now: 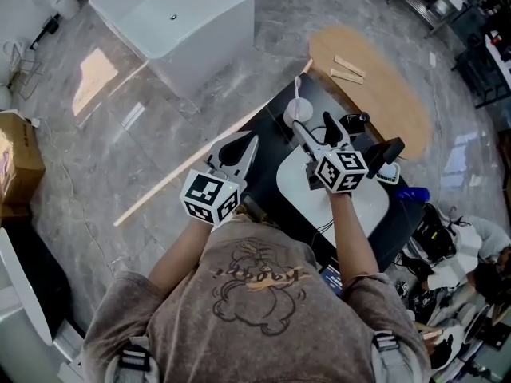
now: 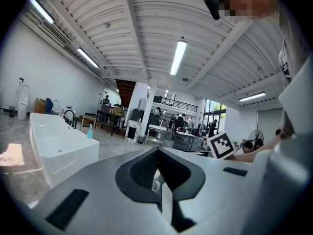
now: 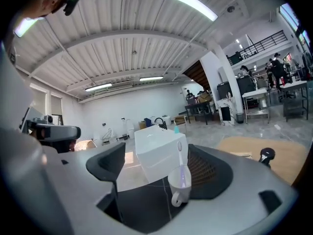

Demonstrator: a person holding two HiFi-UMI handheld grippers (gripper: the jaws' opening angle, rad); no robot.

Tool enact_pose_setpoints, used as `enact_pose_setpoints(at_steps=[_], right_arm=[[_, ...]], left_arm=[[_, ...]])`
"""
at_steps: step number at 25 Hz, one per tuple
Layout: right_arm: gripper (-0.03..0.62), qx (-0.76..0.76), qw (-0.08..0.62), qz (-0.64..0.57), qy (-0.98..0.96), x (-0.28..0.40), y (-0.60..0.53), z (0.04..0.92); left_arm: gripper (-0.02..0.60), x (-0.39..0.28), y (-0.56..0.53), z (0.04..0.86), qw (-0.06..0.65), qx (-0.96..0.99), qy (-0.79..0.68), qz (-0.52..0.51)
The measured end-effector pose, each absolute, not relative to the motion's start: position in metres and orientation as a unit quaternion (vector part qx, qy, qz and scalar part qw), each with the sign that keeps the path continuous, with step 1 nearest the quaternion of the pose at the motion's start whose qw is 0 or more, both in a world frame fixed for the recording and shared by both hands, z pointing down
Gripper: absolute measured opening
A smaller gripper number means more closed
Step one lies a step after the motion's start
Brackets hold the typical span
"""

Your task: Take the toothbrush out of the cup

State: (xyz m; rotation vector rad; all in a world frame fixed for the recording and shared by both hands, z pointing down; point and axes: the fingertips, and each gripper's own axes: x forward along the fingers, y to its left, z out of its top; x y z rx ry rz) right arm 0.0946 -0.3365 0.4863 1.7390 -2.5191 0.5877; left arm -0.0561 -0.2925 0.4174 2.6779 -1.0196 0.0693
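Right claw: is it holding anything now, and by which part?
Nothing. The right claw is open; the cup with the toothbrush shows between its jaws, but neither is gripped.

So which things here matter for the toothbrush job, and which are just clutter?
Job: toothbrush, white cup holding it, open right gripper lined up on them.
Clutter: bathtub, wooden tabletop, wood strips, blue bottle, shut left gripper.

White bathtub (image 1: 172, 22) on marble floor (image 1: 96, 134); oval wooden board (image 1: 375, 86) beside black table (image 1: 275, 154).
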Motion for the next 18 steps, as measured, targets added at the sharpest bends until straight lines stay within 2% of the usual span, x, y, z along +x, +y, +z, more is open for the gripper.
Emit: enact_pose_setpoints(at_steps=[18], right_arm=[[0.359, 0.537, 0.126, 0.215, -0.806, 0.099, -0.44, 0.575]], left_arm=[[0.02, -0.081, -0.297, 0.442, 0.162, 0.913, -0.372, 0.05]])
